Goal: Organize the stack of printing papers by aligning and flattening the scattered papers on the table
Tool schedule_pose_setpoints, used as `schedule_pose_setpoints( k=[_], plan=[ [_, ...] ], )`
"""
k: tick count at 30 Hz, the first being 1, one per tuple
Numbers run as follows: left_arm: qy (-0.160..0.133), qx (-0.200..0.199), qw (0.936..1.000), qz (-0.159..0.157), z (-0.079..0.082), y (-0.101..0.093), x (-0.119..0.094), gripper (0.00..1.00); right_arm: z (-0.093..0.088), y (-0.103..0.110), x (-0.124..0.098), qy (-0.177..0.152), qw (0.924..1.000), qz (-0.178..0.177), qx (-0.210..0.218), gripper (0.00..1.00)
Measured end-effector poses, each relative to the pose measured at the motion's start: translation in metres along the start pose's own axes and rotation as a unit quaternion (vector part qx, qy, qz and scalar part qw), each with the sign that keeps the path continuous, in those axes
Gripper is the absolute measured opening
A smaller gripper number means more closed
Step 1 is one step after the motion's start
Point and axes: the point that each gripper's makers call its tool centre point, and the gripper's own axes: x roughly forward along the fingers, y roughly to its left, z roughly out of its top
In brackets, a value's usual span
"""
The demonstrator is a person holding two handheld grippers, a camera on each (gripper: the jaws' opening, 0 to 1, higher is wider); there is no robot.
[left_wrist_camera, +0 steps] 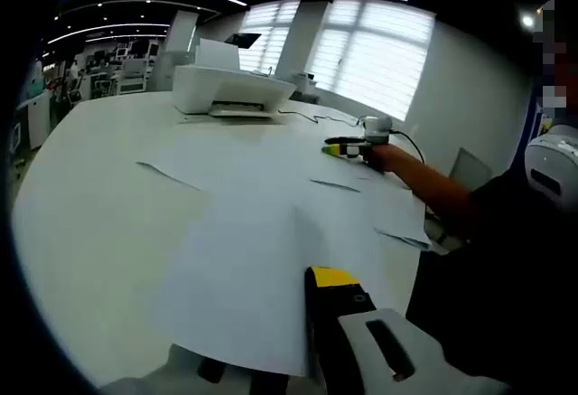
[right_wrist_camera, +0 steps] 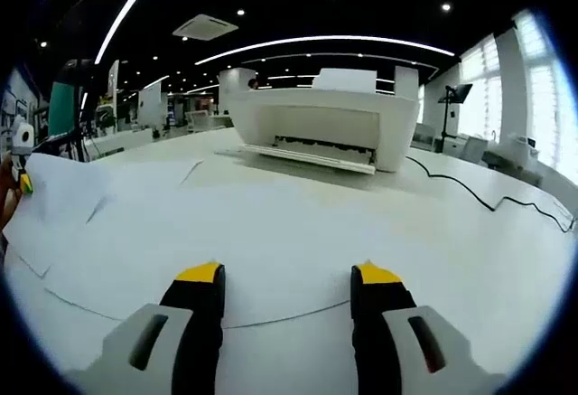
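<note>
White sheets of printing paper (left_wrist_camera: 271, 187) lie scattered and overlapping on the white table (left_wrist_camera: 90, 196). One large sheet (left_wrist_camera: 244, 296) spreads over my left gripper (left_wrist_camera: 271, 323). Its right jaw with the yellow tip lies on top and the other jaw is hidden beneath, so the gripper looks shut on that sheet. In the right gripper view the same sheet (right_wrist_camera: 54, 201) rises off the table at the far left, beside the left gripper (right_wrist_camera: 23, 173). My right gripper (right_wrist_camera: 289, 277) stands open low over flat sheets (right_wrist_camera: 271, 232). It also shows far across the table (left_wrist_camera: 348, 148) on a person's arm.
A white printer (right_wrist_camera: 325, 124) (left_wrist_camera: 230, 88) stands at the far end of the table, with a black cable (right_wrist_camera: 488, 198) trailing from it over the tabletop. A chair back (left_wrist_camera: 470, 169) sits by the table edge. Office furniture fills the background.
</note>
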Motion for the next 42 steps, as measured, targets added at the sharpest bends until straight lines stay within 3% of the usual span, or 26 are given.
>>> schedule_pose_setpoints(
  k=[5, 6, 7, 11, 15, 24, 32, 42],
  plan=[
    [0.000, -0.001, 1.0000, 0.001, 0.001, 0.002, 0.000, 0.07, 0.001, 0.001, -0.005, 0.002, 0.9999, 0.016, 0.001, 0.66],
    [0.000, -0.001, 1.0000, 0.001, 0.001, 0.002, 0.000, 0.07, 0.014, -0.010, -0.012, -0.032, 0.9994, 0.006, 0.015, 0.66],
    [0.001, -0.002, 1.0000, 0.000, 0.002, 0.002, 0.000, 0.07, 0.016, -0.015, -0.014, -0.039, 0.9989, 0.001, 0.026, 0.66],
    [0.002, -0.002, 1.0000, 0.003, 0.002, 0.004, -0.001, 0.07, 0.009, -0.056, -0.028, -0.020, 0.9988, -0.037, 0.025, 0.70],
    [0.003, -0.005, 1.0000, 0.004, 0.002, 0.005, 0.000, 0.07, 0.004, -0.084, -0.038, -0.004, 0.9983, -0.056, 0.014, 0.72],
    [0.006, -0.006, 0.9999, 0.006, 0.003, 0.005, 0.001, 0.07, -0.004, -0.114, -0.041, 0.013, 0.9976, -0.067, 0.012, 0.72],
    [0.009, -0.007, 0.9999, 0.011, 0.004, 0.005, 0.002, 0.07, -0.021, -0.130, -0.040, 0.017, 0.9962, -0.072, 0.045, 0.64],
    [0.009, -0.011, 0.9998, 0.012, 0.003, 0.004, 0.003, 0.07, -0.023, -0.122, -0.038, 0.018, 0.9964, -0.069, 0.045, 0.47]
  ],
)
